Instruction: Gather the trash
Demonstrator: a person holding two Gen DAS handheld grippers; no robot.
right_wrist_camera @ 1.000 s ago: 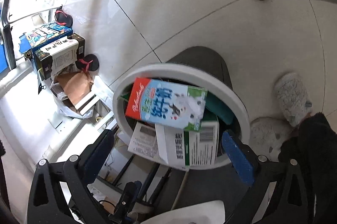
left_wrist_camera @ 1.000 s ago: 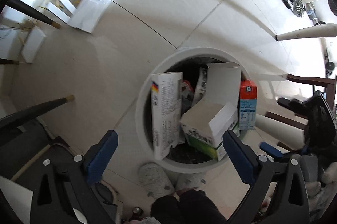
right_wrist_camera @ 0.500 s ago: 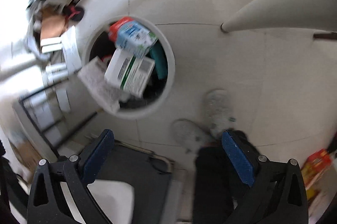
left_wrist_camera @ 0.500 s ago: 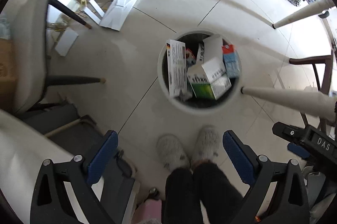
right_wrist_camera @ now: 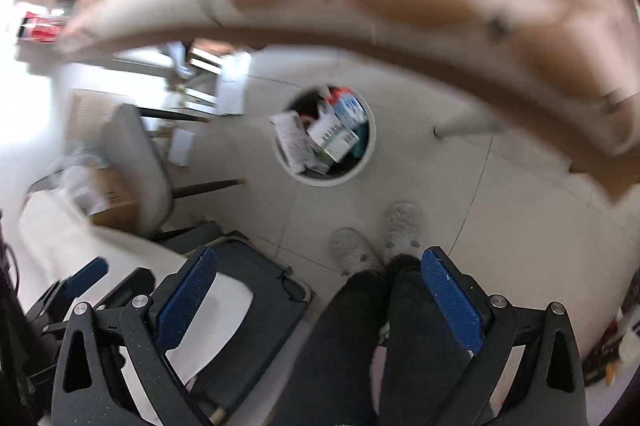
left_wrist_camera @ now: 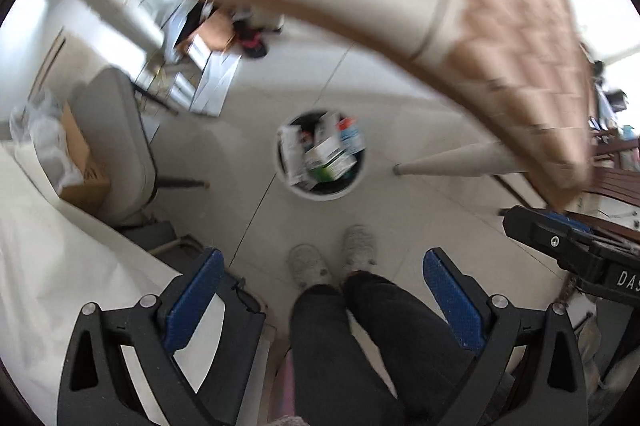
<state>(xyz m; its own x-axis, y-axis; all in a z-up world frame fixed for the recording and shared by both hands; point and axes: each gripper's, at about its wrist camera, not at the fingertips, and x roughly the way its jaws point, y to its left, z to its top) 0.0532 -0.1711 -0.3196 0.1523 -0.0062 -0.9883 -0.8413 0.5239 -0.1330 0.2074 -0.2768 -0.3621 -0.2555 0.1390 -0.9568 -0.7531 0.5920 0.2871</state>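
A round white trash bin stands on the tiled floor far below, packed with several cartons and boxes. It also shows in the right wrist view. My left gripper is open and empty, high above the floor. My right gripper is open and empty at a similar height. Both point down at the bin and at the person's slippered feet.
A blurred table edge with a brown-patterned cloth arcs across the top of both views, with a tapered white table leg beside the bin. A grey chair and a cardboard box stand left. The other gripper's body shows right.
Both grippers have risen from right over the bin to table height. The bin now looks small and far below, and the table edge has come into view. Both stayed open.
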